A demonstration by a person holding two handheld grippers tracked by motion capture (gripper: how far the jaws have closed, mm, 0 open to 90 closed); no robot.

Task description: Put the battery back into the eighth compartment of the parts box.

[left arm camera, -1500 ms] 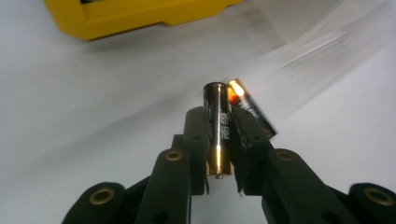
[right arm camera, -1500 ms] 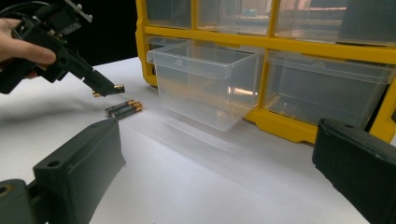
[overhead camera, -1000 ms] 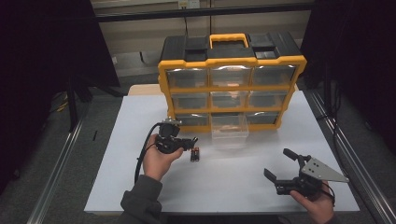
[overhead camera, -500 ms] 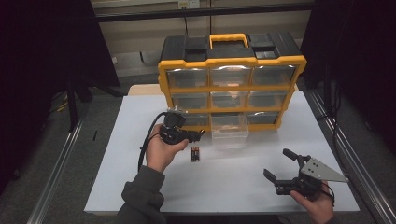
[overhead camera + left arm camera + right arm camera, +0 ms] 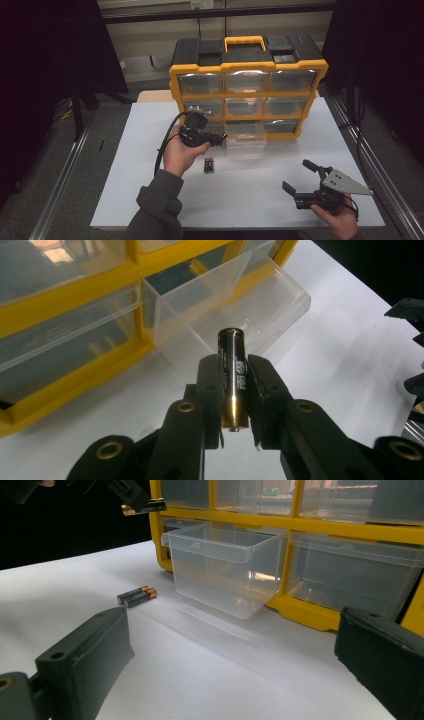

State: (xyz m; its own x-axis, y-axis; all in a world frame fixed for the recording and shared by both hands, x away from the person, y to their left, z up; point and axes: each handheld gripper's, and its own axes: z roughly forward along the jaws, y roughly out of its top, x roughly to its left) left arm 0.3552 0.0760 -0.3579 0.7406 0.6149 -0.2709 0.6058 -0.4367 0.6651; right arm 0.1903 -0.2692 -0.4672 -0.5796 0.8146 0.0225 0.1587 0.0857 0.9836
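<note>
— Black and wide apart, that's how my right tongs (image 5: 299,178) sit at about five o'clock on the white surface (image 5: 150,200): released, nothing between the jaws, held low in the right hand (image 5: 336,220). From the right gripper view both jaws frame bare white sheet.

— And the batteries?

— Two of them (image 5: 209,165) lie side by side on the surface near its centre, a touch toward seven o'clock from the pulled-out drawer. In the right gripper view they lie at ten o'clock, well short of the drawer.

— What is the left one doing?

— My left tongs (image 5: 234,390) are clenched on a third battery (image 5: 232,372), gripped across its body, its far end sticking out past the jaw tips. The left hand (image 5: 181,152) carries them above the surface, just at nine o'clock of the clear drawer (image 5: 245,140).

— Where is that drawer?

— Pulled forward out of the bottom row, middle slot, of the yellow organiser (image 5: 248,95). Through the left gripper view the battery's far end points at the drawer's open top; whether it is over the rim I cannot tell.

— Behind it?

— At twelve o'clock the organiser stands upright, with a yellow handle (image 5: 244,41) on its black top.
</note>
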